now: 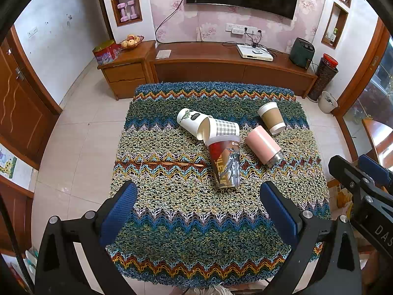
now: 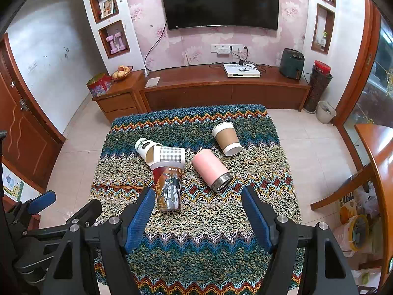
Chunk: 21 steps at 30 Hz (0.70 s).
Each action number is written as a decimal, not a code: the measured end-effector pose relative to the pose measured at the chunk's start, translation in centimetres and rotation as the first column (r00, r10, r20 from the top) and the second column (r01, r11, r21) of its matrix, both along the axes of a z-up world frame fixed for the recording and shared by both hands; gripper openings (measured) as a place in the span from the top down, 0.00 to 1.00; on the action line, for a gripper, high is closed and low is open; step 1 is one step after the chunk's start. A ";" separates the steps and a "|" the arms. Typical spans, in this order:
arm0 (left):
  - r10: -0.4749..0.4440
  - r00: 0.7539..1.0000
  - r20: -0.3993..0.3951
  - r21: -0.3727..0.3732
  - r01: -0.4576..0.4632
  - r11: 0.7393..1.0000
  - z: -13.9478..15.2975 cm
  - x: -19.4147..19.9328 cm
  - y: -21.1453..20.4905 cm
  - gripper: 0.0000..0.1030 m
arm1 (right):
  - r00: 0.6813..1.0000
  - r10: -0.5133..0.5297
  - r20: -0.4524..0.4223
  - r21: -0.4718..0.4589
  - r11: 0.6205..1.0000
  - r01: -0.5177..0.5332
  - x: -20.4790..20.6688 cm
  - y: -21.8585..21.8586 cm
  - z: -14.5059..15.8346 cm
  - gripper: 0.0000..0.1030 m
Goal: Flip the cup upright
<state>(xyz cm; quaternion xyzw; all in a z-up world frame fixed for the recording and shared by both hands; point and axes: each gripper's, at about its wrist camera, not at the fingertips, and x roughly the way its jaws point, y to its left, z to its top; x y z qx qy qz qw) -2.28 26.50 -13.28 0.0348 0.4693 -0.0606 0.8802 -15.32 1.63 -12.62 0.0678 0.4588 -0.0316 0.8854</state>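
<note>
1. The desk point(image 1: 172, 221) in front of me is draped in a shaggy zigzag cover point(image 2: 208, 245) of blue, green, orange and cream.
2. My left gripper point(image 1: 197, 211) hangs over the near edge, its jaws released and wide apart, nothing between them.
3. My right gripper point(image 2: 197, 217) is likewise released and empty, jaws spread over the near middle of the desk.
4. The pink tumbler point(image 2: 208, 168) lies on its side right of centre, steel mouth toward me.
5. The red printed cup point(image 2: 168, 188) lies near the centre, its base toward me, just beyond my right gripper's left jaw.
6. The checked cup point(image 2: 172, 154) lies on its side touching the red cup's far end.
7. The white leaf cup point(image 1: 190, 120) lies at far left, against the checked cup.
8. The brown sleeved cup point(image 1: 271, 118) lies far right, apart from the others.
</note>
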 end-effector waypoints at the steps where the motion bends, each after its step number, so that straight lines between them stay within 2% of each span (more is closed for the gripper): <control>1: 0.000 1.000 0.000 0.000 0.000 1.000 0.0 0.0 0.0 0.03 | 1.000 0.000 0.000 -0.001 1.000 0.000 0.0 0.1 0.0 0.29; 21: 0.002 1.000 0.000 -0.001 -0.002 1.000 0.0 0.0 -0.2 0.03 | 1.000 0.001 0.002 0.003 1.000 -0.001 0.0 -0.1 0.1 0.29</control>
